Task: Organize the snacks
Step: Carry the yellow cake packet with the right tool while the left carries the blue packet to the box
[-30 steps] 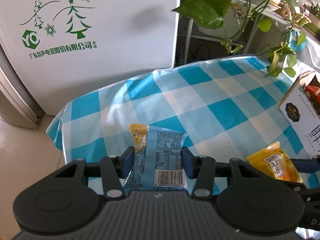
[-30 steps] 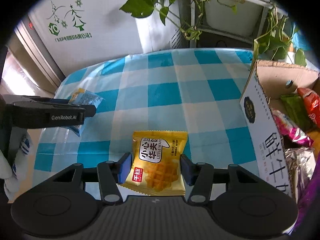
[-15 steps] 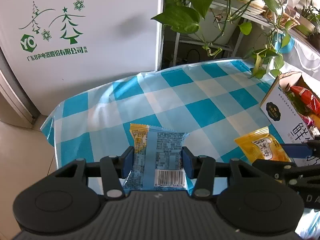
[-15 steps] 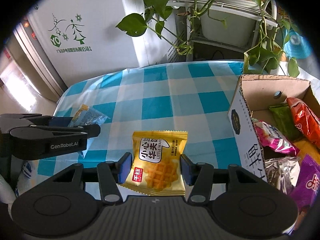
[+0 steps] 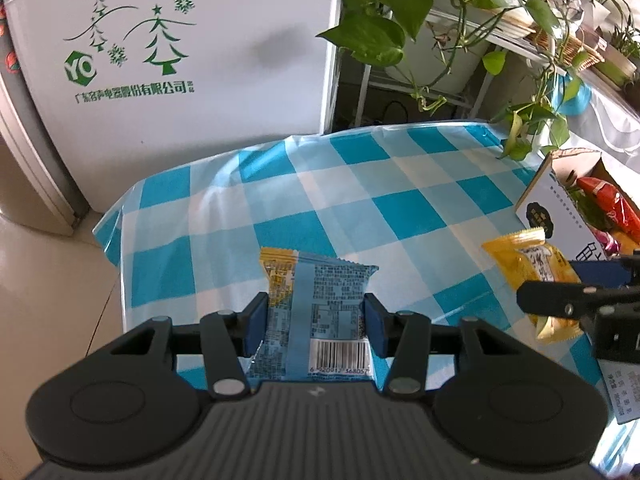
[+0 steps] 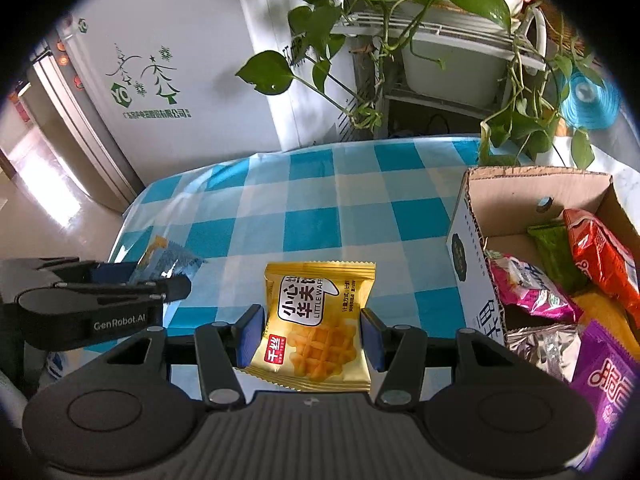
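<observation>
Left wrist view: the left gripper (image 5: 316,322) is clamped on a blue snack packet (image 5: 320,320), held above the checked tablecloth (image 5: 360,200), left of the cardboard box (image 5: 560,208).

Right wrist view: the right gripper (image 6: 312,336) pinches a yellow waffle packet (image 6: 318,320) just left of that box (image 6: 472,240), probably bound for the snacks already inside.

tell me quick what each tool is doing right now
Left tool: shut on the blue snack packet.
Right tool: shut on the yellow waffle packet.

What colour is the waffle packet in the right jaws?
Yellow waffle packet, with a red label at one corner; clearest in the right wrist view.
</observation>
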Motion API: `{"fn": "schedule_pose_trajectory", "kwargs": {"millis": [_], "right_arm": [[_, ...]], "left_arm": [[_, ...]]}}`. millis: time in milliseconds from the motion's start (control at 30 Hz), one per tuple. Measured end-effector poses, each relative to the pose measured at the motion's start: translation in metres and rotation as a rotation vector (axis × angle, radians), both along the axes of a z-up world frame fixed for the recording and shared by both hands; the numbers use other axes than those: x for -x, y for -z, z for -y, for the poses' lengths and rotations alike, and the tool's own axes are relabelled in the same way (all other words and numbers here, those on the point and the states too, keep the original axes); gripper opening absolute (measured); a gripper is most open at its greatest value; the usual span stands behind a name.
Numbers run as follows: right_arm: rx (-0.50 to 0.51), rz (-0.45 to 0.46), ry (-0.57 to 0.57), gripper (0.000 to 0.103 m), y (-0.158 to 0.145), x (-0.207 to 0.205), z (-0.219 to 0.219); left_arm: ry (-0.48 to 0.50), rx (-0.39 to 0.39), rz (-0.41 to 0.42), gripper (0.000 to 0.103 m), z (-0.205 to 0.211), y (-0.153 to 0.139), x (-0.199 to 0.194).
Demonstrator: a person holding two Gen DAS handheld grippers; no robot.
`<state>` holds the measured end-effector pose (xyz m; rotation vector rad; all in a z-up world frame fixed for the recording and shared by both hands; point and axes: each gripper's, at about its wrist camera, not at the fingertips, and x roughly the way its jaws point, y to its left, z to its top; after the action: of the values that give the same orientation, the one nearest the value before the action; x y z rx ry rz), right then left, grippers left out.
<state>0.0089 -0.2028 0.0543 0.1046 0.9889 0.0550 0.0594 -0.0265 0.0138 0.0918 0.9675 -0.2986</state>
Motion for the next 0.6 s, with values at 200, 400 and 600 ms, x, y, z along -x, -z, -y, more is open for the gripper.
{"fn": "schedule_pose_trajectory", "kwargs": {"millis": [200,400,600], "right_arm": [[0.0,0.013,-0.025,0.058,-0.007,0.005,0.002],[-0.013,0.039,-0.026,0.058,-0.02,0.011,0.012],[-0.018,0.082,-0.009,0.058,-0.038,0.022,0.031]], "left_arm": [[-0.032,0.034,-0.017,0.049,-0.005,0.002,0.017],[-0.015,0.034,-0.02,0.049,0.0,0.006,0.041],[-0.006,0.042,-0.018,0.049,0.005,0.005,0.059]]}}
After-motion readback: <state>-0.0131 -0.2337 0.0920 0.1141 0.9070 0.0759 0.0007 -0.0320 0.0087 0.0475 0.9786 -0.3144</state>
